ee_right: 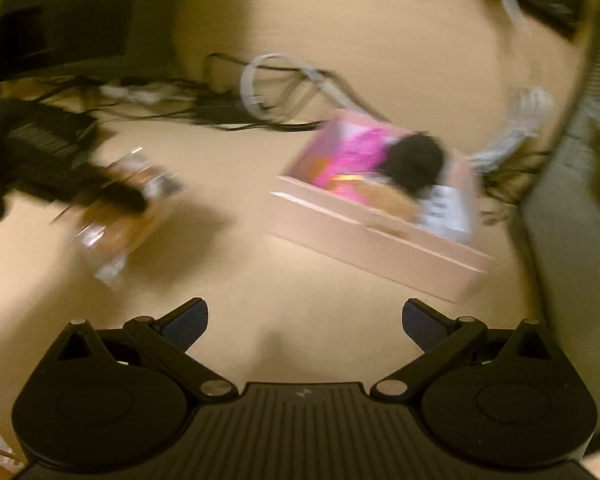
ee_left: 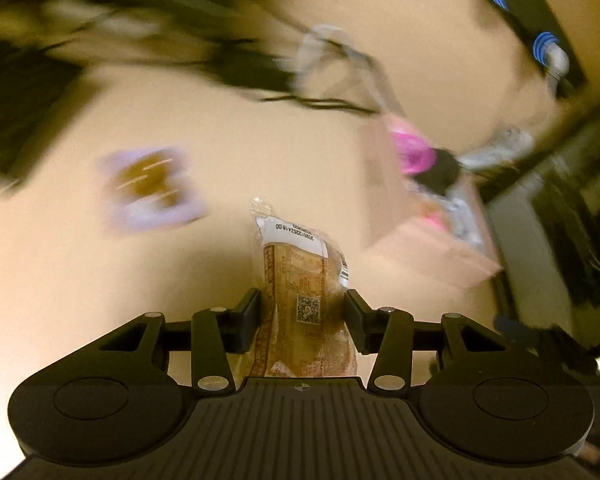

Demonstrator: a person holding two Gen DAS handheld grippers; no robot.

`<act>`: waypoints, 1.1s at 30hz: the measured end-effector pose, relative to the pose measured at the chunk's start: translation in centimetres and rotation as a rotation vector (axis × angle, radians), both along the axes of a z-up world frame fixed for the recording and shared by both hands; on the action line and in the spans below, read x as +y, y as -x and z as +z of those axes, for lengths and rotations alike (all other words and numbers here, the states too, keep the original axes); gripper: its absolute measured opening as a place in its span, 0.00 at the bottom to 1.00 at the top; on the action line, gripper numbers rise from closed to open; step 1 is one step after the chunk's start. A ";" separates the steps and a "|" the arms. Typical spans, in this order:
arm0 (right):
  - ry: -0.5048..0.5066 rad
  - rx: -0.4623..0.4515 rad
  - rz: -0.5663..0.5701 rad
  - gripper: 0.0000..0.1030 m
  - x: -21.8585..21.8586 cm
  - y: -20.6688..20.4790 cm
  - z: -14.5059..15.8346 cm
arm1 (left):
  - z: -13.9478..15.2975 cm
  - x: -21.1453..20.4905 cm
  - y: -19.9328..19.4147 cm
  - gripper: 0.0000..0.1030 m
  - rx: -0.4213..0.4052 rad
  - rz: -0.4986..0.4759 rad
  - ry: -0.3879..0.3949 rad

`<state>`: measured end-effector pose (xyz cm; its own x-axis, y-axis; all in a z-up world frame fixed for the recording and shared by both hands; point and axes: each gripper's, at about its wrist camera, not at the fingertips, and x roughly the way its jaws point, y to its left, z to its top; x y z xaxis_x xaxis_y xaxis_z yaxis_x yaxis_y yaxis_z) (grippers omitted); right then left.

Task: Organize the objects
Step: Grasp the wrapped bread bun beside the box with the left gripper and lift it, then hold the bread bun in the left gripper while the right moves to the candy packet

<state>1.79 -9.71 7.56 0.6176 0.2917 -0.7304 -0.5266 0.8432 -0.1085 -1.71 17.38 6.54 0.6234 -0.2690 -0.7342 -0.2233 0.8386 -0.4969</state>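
The left gripper (ee_left: 302, 312) is clamping a clear-wrapped snack packet (ee_left: 300, 280) between its 2 black fingers (ee_left: 246, 316), the pads pressing on both sides of the wrapper, which is sticking out forward past the fingertips with a white printed strip and a QR code facing up. The packet is hanging above the tan table (ee_left: 100, 280), casting a shadow on it. Off to the left, lying flat on the table and well apart from the held packet, a second packet with a pale purple border and brown middle (ee_left: 152, 188) is showing as a blur. To the right a shallow cardboard box (ee_left: 428, 256) is sitting on the table, holding something bright pink (ee_left: 412, 152), a black object (ee_left: 440, 168) and other bits too smeared to name. A tangle of dark cables (ee_left: 320, 102) is trailing along the far side of the table. The right gripper (ee_right: 305, 320) is hovering over bare tabletop with its jaws spread wide and nothing between them. In its view the same box (ee_right: 364, 240) is sitting ahead and to the right, and the left gripper (ee_right: 116, 194) is showing as a dark blur at the left, carrying the brown packet (ee_right: 116, 220) above the table.
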 end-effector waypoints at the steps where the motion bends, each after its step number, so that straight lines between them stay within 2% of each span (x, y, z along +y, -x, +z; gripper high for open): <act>1: -0.003 0.012 0.031 1.00 1.2 -0.4 -0.4 | -0.1 1.0 1.3 0.48 0.014 0.050 -0.005; 7: -0.061 0.031 0.226 1.00 10.8 -2.2 -1.4 | 1.5 7.4 9.7 0.48 0.018 0.334 -0.080; 10: -0.087 0.050 0.266 1.00 16.2 -3.1 -2.1 | 1.5 10.0 12.6 0.48 0.038 0.424 -0.087; 13: -0.071 0.036 0.292 1.00 20.7 -3.7 -3.2 | 1.1 12.0 13.8 0.48 0.039 0.469 -0.070; 16: -0.041 0.024 0.281 0.99 23.5 -4.8 -4.2 | 0.4 13.0 13.8 0.48 0.034 0.456 -0.032; 18: -0.021 0.036 0.269 0.94 24.1 -5.5 -4.7 | 0.3 13.3 13.6 0.48 0.023 0.421 -0.017; 21: -0.008 0.095 0.279 0.73 24.3 -6.0 -5.1 | 0.1 13.3 12.6 0.48 0.021 0.370 0.004; 22: -0.011 0.117 0.291 0.60 24.1 -5.8 -5.0 | -0.1 13.2 12.0 0.48 0.019 0.355 0.008; 25: 0.004 0.116 0.308 0.50 22.9 -4.6 -4.3 | -0.2 12.7 10.5 0.48 0.009 0.314 0.018; 26: 0.012 0.117 0.315 0.36 22.4 -4.1 -4.2 | -0.3 12.6 10.1 0.48 0.008 0.300 0.022; 28: 0.044 0.131 0.307 0.21 21.3 -3.4 -4.1 | -0.5 12.3 9.2 0.48 0.010 0.274 0.032; 33: 0.099 0.121 0.240 0.21 17.5 -1.8 -3.6 | -1.0 11.3 7.4 0.48 0.004 0.207 0.069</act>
